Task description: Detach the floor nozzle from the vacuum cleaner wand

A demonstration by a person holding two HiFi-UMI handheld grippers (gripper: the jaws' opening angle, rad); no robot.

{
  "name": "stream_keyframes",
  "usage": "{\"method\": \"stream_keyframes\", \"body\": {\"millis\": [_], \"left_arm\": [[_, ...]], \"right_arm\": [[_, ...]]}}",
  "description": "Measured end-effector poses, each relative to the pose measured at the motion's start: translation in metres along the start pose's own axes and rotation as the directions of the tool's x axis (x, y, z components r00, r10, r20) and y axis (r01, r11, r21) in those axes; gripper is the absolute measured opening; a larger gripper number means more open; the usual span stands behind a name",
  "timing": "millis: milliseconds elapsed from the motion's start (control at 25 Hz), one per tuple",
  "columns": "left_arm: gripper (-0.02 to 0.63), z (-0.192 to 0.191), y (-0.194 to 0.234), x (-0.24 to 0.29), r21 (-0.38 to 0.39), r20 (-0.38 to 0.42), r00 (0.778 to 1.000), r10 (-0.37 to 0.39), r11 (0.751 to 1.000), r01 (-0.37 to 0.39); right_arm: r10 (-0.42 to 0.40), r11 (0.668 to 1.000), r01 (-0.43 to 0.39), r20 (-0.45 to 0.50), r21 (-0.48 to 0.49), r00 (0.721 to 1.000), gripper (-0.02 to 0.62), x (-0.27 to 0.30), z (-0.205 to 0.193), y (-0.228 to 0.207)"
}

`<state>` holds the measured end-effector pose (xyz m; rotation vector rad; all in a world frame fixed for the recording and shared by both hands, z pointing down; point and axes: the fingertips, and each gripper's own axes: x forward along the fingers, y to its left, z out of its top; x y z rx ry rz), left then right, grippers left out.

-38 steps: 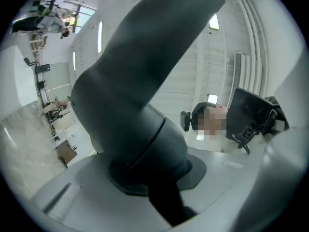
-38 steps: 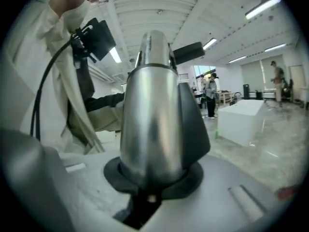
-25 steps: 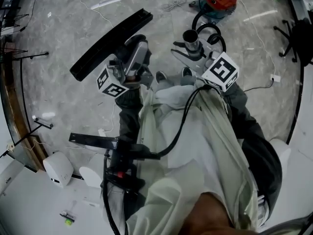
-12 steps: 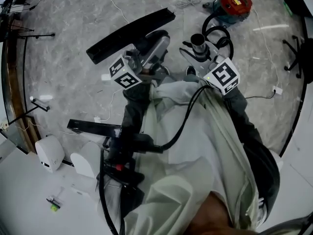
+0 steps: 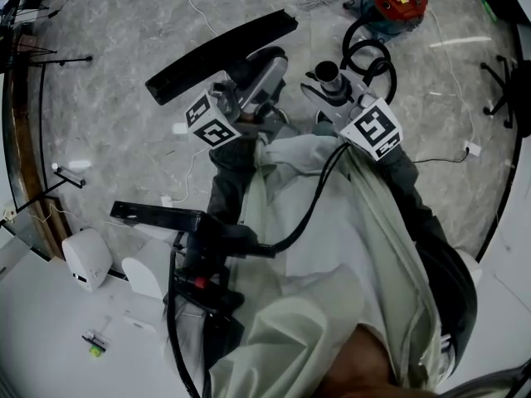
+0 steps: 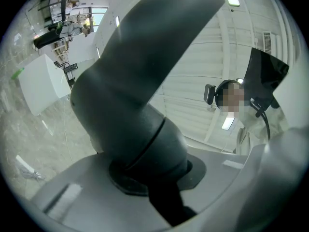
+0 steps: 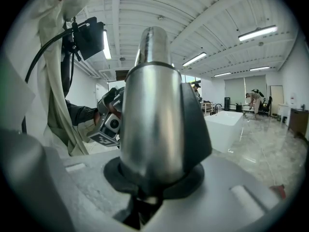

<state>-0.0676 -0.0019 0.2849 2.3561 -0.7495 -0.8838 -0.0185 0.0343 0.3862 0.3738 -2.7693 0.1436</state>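
Observation:
The floor nozzle is a long black bar with a grey neck, held off the marble floor at upper left in the head view. My left gripper is shut on that neck, which fills the left gripper view as a dark grey elbow between the jaws. The wand is a silver tube with its open mouth showing, apart from the nozzle neck. My right gripper is shut on it. In the right gripper view the silver tube rises from the jaws.
A red vacuum canister stands on the floor at the back with its black hose looped toward the wand. A white device and a black stand lie at lower left. An office chair is at the right. A person stands far off.
The head view has shifted. Both grips hold, and nozzle and wand stay apart. The wand end now stands a little nearer the nozzle neck.

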Motion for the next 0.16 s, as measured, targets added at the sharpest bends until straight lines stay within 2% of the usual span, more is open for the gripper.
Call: {"method": "stream_keyframes", "body": {"millis": [160], "left_arm": [[0.078, -0.0051, -0.0013, 0.0024, -0.007, -0.003, 1.000, -0.005, 1.000, 0.005]], "right_arm": [[-0.007, 1.000, 0.007, -0.012, 0.029, 1.000, 0.078, -0.0012, -0.0025, 0.0033]]}}
